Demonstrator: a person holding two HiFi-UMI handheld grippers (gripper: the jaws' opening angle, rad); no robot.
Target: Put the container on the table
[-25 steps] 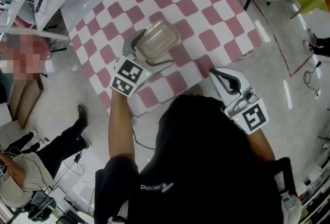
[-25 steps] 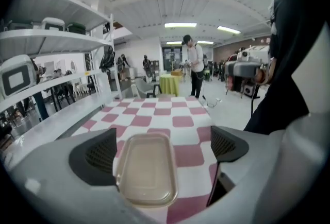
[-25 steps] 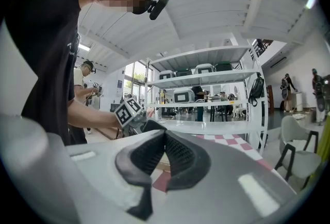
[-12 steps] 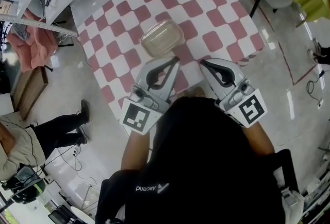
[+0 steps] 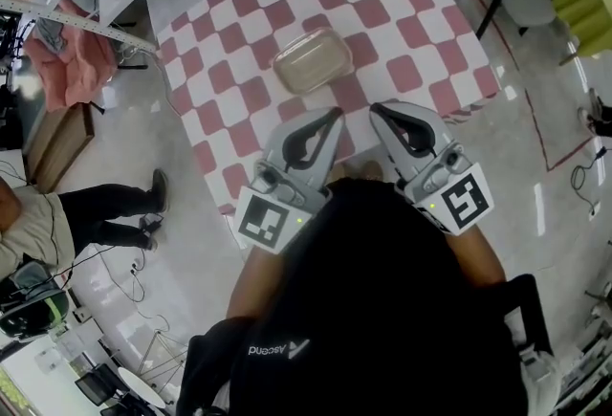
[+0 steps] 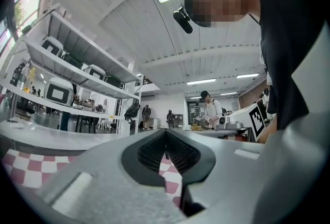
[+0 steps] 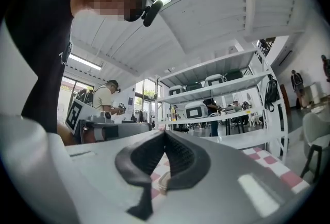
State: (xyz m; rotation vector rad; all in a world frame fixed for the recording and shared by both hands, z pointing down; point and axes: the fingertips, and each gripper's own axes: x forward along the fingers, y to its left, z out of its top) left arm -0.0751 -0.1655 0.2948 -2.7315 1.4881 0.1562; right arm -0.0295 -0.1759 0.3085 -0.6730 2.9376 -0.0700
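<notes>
Table (image 5: 402,22): covered in a pink-and-white checked cloth, it fills the upper middle of the head view. It is the target surface, and it carries only one thing.

Left gripper (image 5: 334,118): held low at the near table edge, close in front of the operator's black shirt, with its tips pointing out over the cloth. In its own view the ribbed pads meet along a closed seam and nothing is between them. Only checked cloth shows below the pads.

Right gripper (image 5: 376,112): just beside the left one, angled the same way, and also fully closed on nothing. I read the paired, tucked-in posture as a parked position. Neither tool reaches toward anything, and both are apart from the load.

Container (image 5: 313,60): a translucent box with rounded corners, resting flat on the cloth near the table's middle, a little beyond the gripper tips. It touches neither gripper. It sits well in from every edge, so I judge it stable, with no risk of sliding off.

Judgement: the placement looks done. The container is on the table, both jaws are shut and empty, and I see nothing left to correct.
</notes>
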